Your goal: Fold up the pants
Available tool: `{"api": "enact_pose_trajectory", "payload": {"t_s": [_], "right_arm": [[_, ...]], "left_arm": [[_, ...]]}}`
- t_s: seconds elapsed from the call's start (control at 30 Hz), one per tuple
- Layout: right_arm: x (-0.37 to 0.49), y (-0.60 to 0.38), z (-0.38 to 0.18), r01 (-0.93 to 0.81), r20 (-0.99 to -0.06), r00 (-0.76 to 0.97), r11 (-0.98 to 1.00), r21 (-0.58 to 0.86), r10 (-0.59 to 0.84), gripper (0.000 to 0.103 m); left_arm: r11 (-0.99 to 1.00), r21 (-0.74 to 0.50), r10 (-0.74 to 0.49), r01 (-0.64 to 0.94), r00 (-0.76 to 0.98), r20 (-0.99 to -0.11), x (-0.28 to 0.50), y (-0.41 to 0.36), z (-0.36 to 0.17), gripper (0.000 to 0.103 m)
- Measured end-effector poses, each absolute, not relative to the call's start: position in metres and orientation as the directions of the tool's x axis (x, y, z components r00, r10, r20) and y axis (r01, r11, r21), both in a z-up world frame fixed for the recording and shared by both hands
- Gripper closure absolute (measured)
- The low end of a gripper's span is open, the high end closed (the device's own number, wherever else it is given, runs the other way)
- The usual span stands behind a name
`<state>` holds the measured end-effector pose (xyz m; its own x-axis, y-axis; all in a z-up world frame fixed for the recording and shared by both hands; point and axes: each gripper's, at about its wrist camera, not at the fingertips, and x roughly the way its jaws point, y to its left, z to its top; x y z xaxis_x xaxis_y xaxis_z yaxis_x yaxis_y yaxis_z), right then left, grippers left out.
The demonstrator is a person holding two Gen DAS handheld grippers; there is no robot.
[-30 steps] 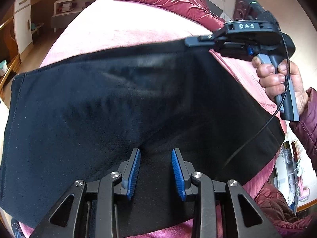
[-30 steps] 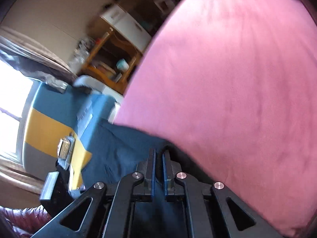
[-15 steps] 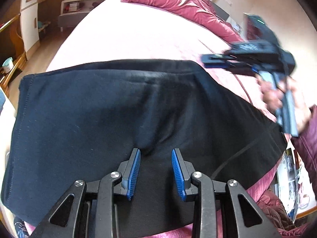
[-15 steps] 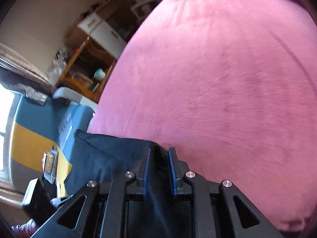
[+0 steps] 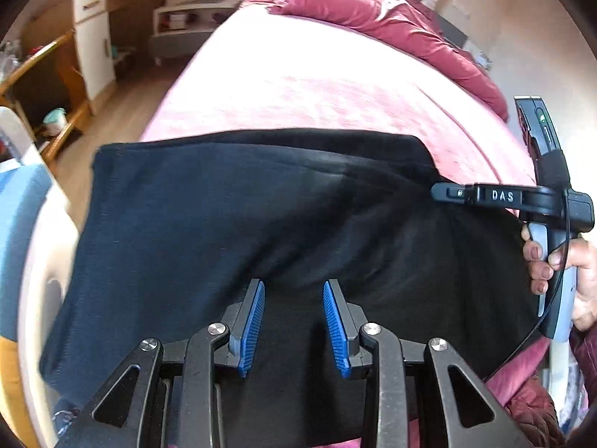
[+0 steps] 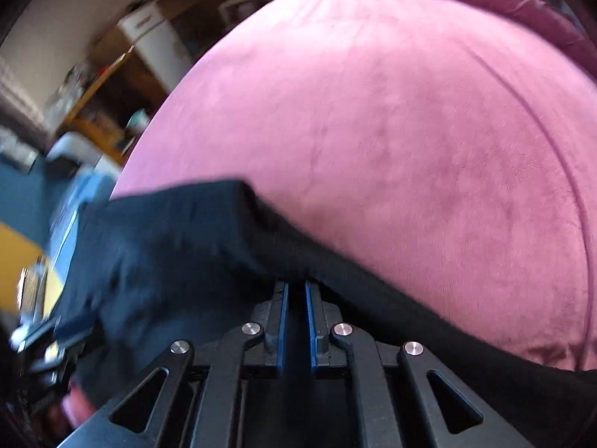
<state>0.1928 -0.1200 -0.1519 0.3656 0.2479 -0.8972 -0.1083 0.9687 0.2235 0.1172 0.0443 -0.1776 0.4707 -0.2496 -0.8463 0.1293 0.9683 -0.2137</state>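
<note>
Black pants (image 5: 224,224) lie spread across the near part of the pink bed (image 5: 317,86). My left gripper (image 5: 293,287) stands over their near middle, blue pads apart, with flat black cloth behind the gap and nothing pinched. My right gripper (image 5: 440,191), held by a hand (image 5: 559,261), has its tip on the pants' far right corner. In the right wrist view its jaws are closing to a narrow slit at my right gripper (image 6: 296,285), with the dark pants (image 6: 149,242) bunched at the tips. Creases run from that corner across the cloth.
A red duvet (image 5: 391,18) is heaped at the bed's far end. Left of the bed are bare floor, a white cabinet (image 5: 93,37), a wooden desk and a low shelf (image 5: 186,18). A blue and yellow object (image 5: 18,224) sits at the near left. Pink bedding (image 6: 410,130) stretches beyond the pants.
The right gripper came off the pants' far edge, its jaws parting briefly, then dropped to the right corner and narrowed again. The far edge now lies flat. The left gripper's opening is unchanged.
</note>
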Motion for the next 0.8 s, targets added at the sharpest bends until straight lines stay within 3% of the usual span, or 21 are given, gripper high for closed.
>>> {"api": "enact_pose_trajectory", "payload": {"t_s": [0.2,0.3,0.37,0.43,0.63,0.8], "right_arm": [[0.186,-0.107,-0.151,-0.103,-0.888,0.4,0.974,0.203,0.228,0.095],[0.178,-0.113,-0.146,-0.097,-0.887,0.401,0.973,0.208,0.23,0.088],[0.168,-0.112,-0.138,-0.093,-0.877,0.417,0.971,0.219,0.238,0.066],[0.154,-0.111,-0.131,-0.092,-0.862,0.448,0.971,0.219,0.237,0.054],[0.099,-0.106,-0.113,-0.122,-0.823,0.503,0.964,0.236,0.265,0.043],[0.058,-0.107,-0.119,-0.12,-0.846,0.476,0.97,0.21,0.242,0.043]], "left_arm": [[0.983,-0.161,-0.184,0.089,0.527,-0.83,0.105,0.051,-0.158,0.067],[0.987,-0.133,-0.162,0.092,0.559,-0.813,0.095,0.053,-0.141,0.066],[0.99,-0.11,-0.141,0.089,0.576,-0.805,0.094,0.044,-0.133,0.066],[0.991,-0.102,-0.133,0.087,0.584,-0.8,0.088,0.047,-0.131,0.066],[0.995,-0.079,-0.103,0.068,0.593,-0.799,0.086,0.047,-0.125,0.066],[0.996,-0.063,-0.087,0.061,0.598,-0.797,0.078,0.05,-0.124,0.065]]}}
